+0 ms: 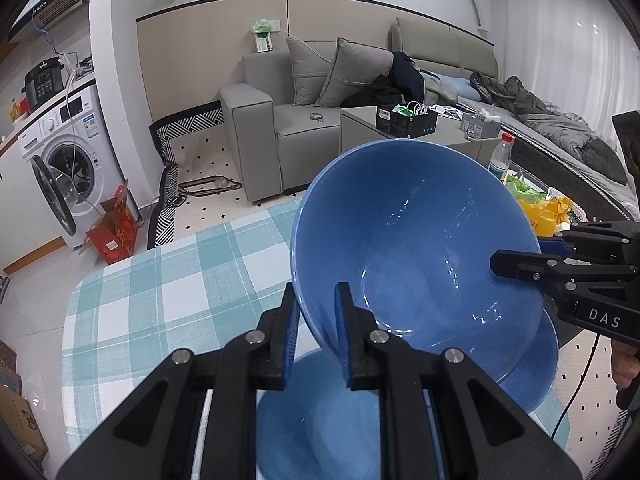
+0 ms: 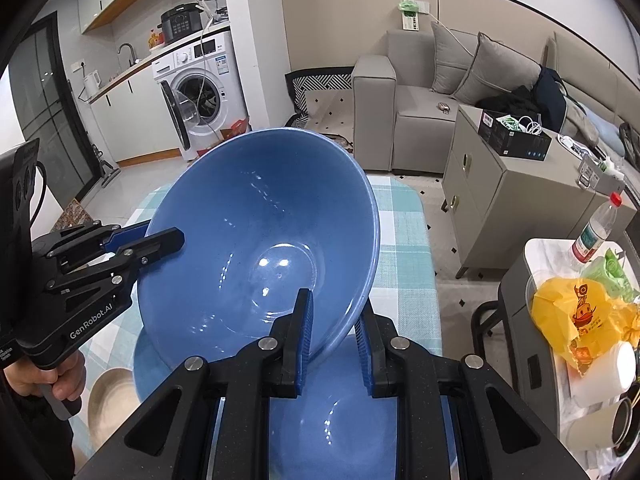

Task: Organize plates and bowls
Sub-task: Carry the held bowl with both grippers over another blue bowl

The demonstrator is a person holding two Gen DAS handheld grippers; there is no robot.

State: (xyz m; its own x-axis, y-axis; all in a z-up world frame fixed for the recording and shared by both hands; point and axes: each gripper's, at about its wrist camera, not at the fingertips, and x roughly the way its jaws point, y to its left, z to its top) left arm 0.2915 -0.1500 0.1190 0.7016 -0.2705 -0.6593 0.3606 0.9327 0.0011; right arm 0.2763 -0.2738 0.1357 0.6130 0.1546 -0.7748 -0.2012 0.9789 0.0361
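I hold a large blue bowl [image 1: 412,240] [image 2: 260,240] tilted in the air, one gripper on each side of its rim. My left gripper [image 1: 318,340] is shut on the near rim in the left wrist view and shows at the left in the right wrist view [image 2: 160,244]. My right gripper [image 2: 334,344] is shut on the opposite rim, and appears at the right in the left wrist view [image 1: 516,264]. Under the bowl a second blue dish [image 1: 316,420] [image 2: 340,420] rests on the teal checked table [image 1: 160,300] [image 2: 404,240].
A tan bowl [image 2: 108,392] sits on the table beside the blue dish. To the right, a side table [image 2: 536,252] carries a yellow bag [image 2: 576,312] and a plastic bottle [image 2: 594,232]. A grey cabinet [image 2: 500,184] and a sofa [image 1: 280,120] stand beyond the table.
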